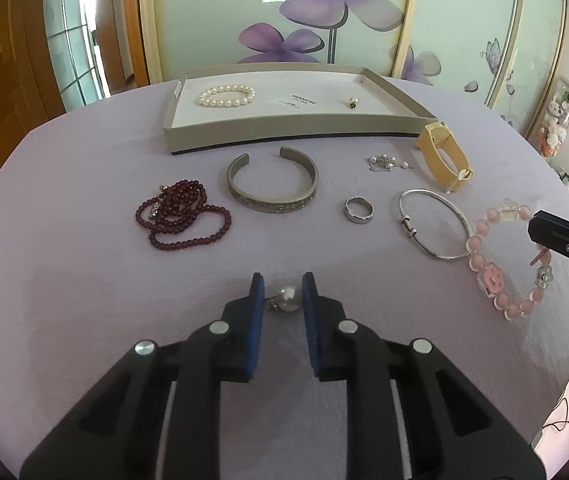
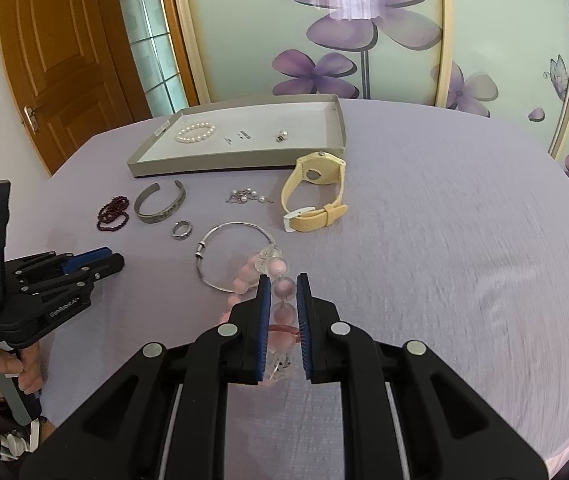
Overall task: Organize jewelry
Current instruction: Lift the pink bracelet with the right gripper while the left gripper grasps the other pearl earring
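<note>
My left gripper [image 1: 283, 289] has its blue pads around a pearl earring [image 1: 287, 298] and is shut on it, low over the lilac tablecloth. My right gripper [image 2: 283, 292] is closed around the pink bead bracelet [image 2: 282, 289], which lies on the cloth beside a thin silver bangle [image 2: 228, 256]. In the left wrist view the pink bracelet [image 1: 484, 236] sits at the right with the right gripper's tip [image 1: 556, 236] over it. The grey jewelry tray [image 1: 212, 138] at the back holds a pearl bracelet [image 1: 226, 95] and a small earring [image 1: 353, 102].
On the cloth lie a dark red bead necklace [image 1: 182, 214], a wide silver cuff [image 1: 272, 184], a silver ring [image 1: 358, 209], a small silver chain piece [image 1: 384, 163] and a yellow watch [image 1: 444, 156]. A floral wall panel and a wooden door stand behind the table.
</note>
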### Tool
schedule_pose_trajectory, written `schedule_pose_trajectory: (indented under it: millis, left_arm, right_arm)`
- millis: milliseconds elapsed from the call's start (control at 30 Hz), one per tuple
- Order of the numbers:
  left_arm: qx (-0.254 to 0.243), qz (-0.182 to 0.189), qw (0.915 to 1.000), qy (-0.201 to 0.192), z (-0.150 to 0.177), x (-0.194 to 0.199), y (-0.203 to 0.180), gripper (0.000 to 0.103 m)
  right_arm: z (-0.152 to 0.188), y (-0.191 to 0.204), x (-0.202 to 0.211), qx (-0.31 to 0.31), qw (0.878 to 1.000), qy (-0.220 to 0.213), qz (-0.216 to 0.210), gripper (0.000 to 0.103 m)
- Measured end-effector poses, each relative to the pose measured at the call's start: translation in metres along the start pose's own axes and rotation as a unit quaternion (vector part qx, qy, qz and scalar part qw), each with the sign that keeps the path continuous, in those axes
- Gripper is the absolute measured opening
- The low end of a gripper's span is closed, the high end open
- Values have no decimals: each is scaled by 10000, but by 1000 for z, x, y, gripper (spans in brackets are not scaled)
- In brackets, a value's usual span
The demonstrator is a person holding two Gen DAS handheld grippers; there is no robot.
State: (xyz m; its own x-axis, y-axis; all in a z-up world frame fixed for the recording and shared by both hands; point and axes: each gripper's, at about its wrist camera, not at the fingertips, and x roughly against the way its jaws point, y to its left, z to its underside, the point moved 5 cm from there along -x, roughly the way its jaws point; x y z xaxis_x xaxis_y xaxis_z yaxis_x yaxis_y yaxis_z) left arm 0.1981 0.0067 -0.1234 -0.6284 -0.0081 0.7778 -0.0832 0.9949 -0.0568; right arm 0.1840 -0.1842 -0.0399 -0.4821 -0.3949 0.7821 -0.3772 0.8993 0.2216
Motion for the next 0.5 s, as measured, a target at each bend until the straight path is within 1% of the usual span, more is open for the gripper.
schedule_pose_trajectory:
  millis: [67,100,233,500]
  left_arm:
    - [24,21,10000,10,1,1,1,19]
    - [41,59,10000,24,1,3,2,15]
    - [77,116,9999,-47,0,12,5,16]
    - [90,180,9995,-257,-4,29,10,15]
  right_arm:
    - [-2,3,3,10,10000,-15,-59,14]
    - [-3,5,5,26,9999,-30,-93,14]
    - [-10,14,13,121,9997,-103,-200,14]
    - [-19,29,23,273,9990,-239,-277,14]
